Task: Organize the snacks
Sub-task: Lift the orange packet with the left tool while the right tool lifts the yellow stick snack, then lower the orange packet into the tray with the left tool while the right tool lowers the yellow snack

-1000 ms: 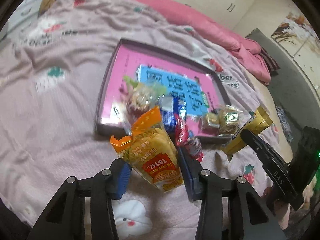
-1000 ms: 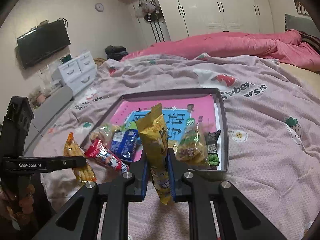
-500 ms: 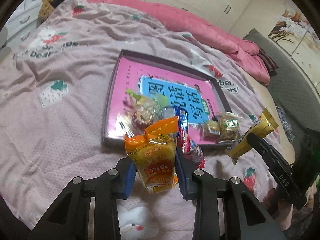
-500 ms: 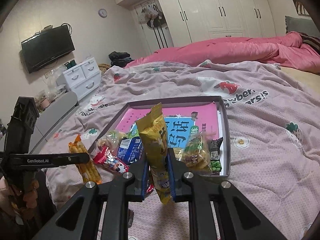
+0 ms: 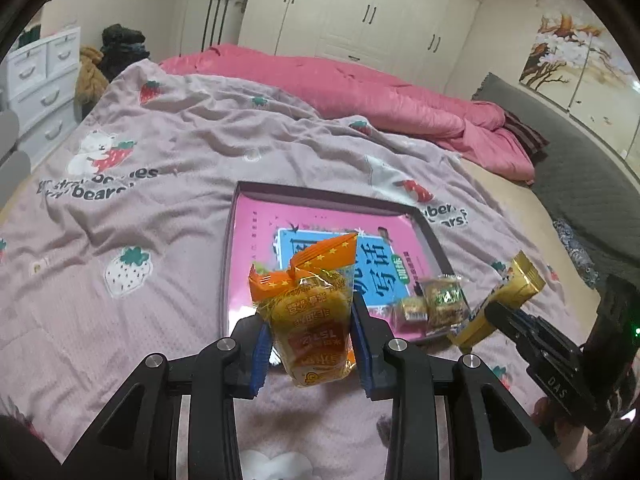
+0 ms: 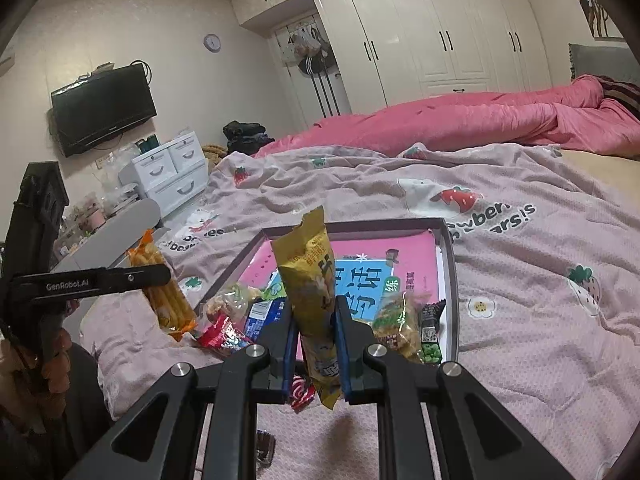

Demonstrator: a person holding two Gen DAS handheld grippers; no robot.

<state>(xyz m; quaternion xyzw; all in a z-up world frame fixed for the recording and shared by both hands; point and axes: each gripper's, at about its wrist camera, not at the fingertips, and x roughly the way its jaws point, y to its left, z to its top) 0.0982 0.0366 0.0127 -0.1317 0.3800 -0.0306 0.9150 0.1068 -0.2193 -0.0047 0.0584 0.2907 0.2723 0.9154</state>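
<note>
The orange snack bag (image 5: pixel 310 316) was pinched by its lower half in the left gripper (image 5: pixel 312 344), whose jaws had just been closing; slippage was judged possible. A yellow packet (image 6: pixel 316 312) was clamped in the right gripper (image 6: pixel 316 352). Beyond both, the tray (image 5: pixel 320 194) lay on the bedspread.

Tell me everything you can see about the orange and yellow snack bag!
The orange and yellow snack bag is a shiny crinkly plastic packet with an orange, star-dotted top and yellow sticks showing inside. It stands nearly upright, lifted clear of the bedspread, pinched between the blue pads of the left gripper, just before the tray. Nothing else touches it.
</note>
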